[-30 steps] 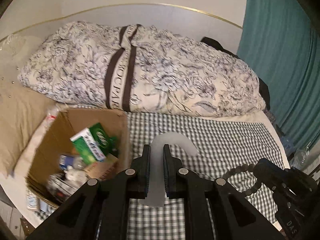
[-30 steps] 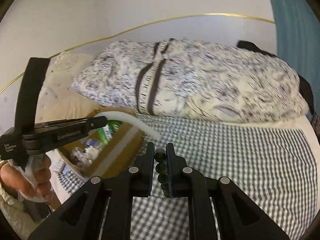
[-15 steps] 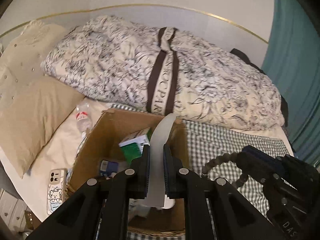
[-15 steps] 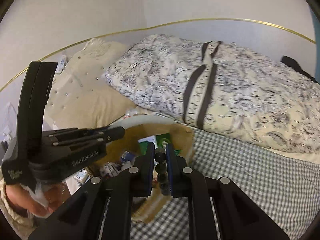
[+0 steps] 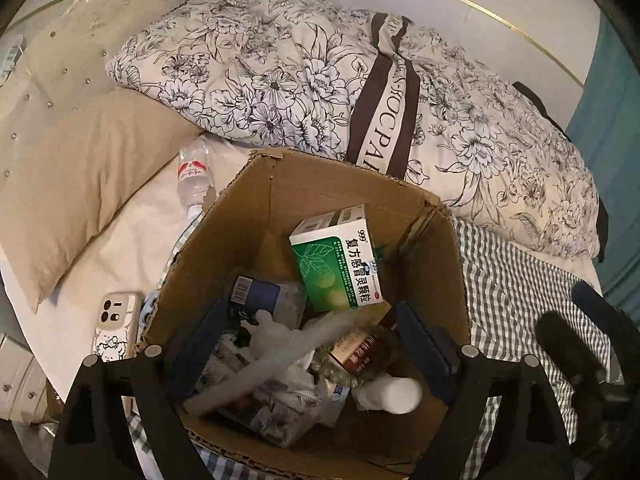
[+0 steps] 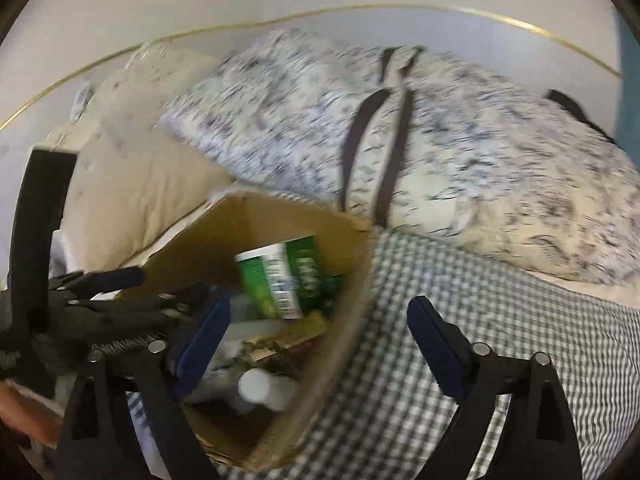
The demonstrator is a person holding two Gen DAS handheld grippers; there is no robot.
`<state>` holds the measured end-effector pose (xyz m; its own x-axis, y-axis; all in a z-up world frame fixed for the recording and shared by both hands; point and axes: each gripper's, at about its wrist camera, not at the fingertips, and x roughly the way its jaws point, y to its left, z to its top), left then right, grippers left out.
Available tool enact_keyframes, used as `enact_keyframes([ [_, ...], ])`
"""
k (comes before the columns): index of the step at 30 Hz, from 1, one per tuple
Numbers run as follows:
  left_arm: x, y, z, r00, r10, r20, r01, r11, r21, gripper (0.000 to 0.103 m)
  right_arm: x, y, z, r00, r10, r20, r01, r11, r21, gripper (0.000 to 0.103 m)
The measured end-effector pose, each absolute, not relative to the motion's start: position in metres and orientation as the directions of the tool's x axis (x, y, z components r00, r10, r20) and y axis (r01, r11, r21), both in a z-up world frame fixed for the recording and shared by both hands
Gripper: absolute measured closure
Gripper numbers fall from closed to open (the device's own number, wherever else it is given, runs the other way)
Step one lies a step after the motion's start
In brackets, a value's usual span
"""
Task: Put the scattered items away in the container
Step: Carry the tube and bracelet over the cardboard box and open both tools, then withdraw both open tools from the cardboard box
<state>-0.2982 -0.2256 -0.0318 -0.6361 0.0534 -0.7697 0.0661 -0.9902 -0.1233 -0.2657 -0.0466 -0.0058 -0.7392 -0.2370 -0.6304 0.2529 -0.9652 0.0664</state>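
— While the left gripper (image 5: 316,344) hangs over the cardboard box (image 5: 256,216), how do its jaws stand?

— Spread wide; they have just been opening. The pale curved strip (image 5: 280,354) lies slantwise between them on the clutter in the box, blurred, and the pads do not press on it.

— And the right gripper (image 6: 320,344)?

— Its jaws have also just been opening and stand apart, with nothing clamped. One finger is over the box's inside, the other over the checked sheet (image 6: 460,280). That view is smeared, so I cannot find the bead string.

— What else sits in the box?

— A green and white medicine carton (image 5: 340,264) leaning on the far wall, a white bottle (image 5: 394,394), a dark blue container (image 5: 256,292).

— Outside it?

— A water bottle (image 5: 194,172) and a phone (image 5: 114,326) on the bed, by the beige pillow (image 5: 80,184); the floral duvet (image 5: 300,80) lies behind.
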Motion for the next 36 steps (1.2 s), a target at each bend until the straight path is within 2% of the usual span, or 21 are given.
enact_keyframes([
  [8, -0.251, -0.18, -0.025, -0.721, 0.047, -0.692, 0.007, -0.997, -0.075, 0.005, -0.217, 0.014, -0.004, -0.79, -0.043, -0.611, 0.061, -0.998, -0.009, 0.008],
  [11, -0.229, -0.167, -0.025, -0.74, 0.043, -0.671, 0.016, -0.997, -0.081, 0.0, -0.192, 0.041, -0.005, -0.807, 0.013, -0.591, -0.024, -1.0, 0.011, 0.006],
  [15, -0.212, -0.152, -0.021, -0.76, 0.043, -0.648, 0.006, -0.997, -0.073, 0.0, -0.165, 0.069, -0.006, -0.804, 0.066, -0.592, -0.1, -0.995, 0.025, 0.005],
  [23, -0.2, -0.136, -0.021, -0.756, 0.035, -0.654, 0.001, -0.999, -0.055, 0.0, -0.138, 0.096, -0.009, -0.789, 0.103, -0.605, -0.168, -0.985, 0.051, 0.005],
  [36, -0.191, -0.125, -0.015, -0.763, 0.041, -0.645, -0.026, -0.999, -0.032, 0.0, -0.126, 0.096, -0.007, -0.794, 0.1, -0.599, -0.157, -0.987, 0.044, 0.005],
])
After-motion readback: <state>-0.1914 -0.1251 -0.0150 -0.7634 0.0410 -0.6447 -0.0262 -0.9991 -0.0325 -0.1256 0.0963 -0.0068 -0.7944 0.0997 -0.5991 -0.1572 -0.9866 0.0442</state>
